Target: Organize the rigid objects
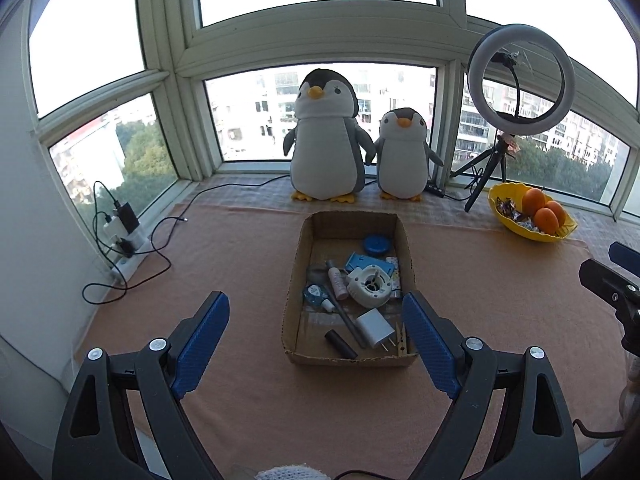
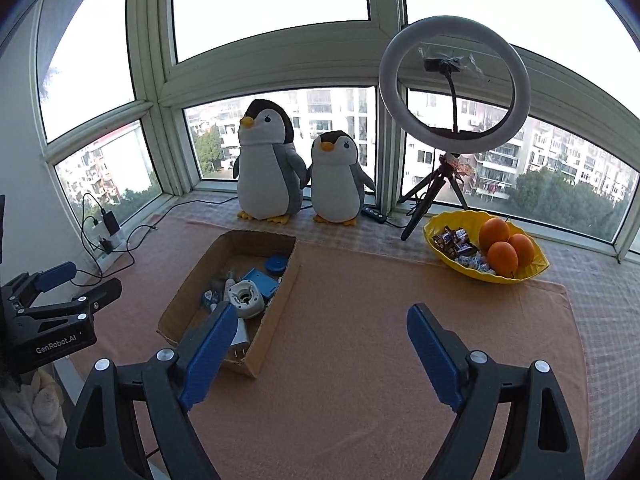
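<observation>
While both tools hang over the peach cloth, the left gripper (image 1: 316, 336) has its blue-padded jaws spread wide, holding nothing; the shallow brown cardboard box (image 1: 298, 258) of small rigid objects lies straight ahead between its fingers. The right gripper (image 2: 320, 344), equally spread and unloaded, has that box ahead to its left.
</observation>
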`<action>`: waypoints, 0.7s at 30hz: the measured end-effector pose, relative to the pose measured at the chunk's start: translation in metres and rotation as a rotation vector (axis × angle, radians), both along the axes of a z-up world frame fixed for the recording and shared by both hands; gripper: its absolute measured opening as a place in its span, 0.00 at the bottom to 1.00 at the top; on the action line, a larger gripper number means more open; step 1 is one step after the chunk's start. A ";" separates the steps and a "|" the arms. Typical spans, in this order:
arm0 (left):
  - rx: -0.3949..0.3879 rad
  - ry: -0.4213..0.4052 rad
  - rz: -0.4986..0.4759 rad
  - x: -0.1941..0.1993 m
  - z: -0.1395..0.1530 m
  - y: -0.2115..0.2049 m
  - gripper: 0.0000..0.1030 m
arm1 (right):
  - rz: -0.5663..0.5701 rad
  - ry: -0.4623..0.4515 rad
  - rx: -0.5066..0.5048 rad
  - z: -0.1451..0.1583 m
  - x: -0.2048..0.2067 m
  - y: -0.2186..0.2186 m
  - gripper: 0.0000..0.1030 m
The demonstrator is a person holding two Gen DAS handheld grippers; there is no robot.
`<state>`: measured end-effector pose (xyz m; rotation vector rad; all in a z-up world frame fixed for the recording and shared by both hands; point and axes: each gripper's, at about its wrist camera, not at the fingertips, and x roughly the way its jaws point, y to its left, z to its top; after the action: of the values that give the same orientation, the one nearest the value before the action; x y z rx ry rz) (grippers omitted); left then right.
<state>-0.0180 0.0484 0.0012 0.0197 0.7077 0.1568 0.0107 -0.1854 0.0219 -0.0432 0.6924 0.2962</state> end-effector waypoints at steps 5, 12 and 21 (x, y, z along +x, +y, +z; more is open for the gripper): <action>-0.003 0.003 0.021 0.002 0.000 -0.005 0.86 | 0.036 0.010 0.008 -0.003 0.007 0.002 0.82; -0.002 0.024 0.041 0.004 -0.005 -0.006 0.86 | 0.066 0.017 -0.006 -0.010 0.011 0.006 0.82; 0.001 0.030 0.045 0.006 -0.007 -0.004 0.86 | 0.075 0.023 -0.003 -0.013 0.012 0.011 0.82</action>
<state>-0.0122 0.0445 -0.0061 0.0069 0.7387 0.2000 0.0224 -0.1747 0.0093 -0.0690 0.7153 0.3676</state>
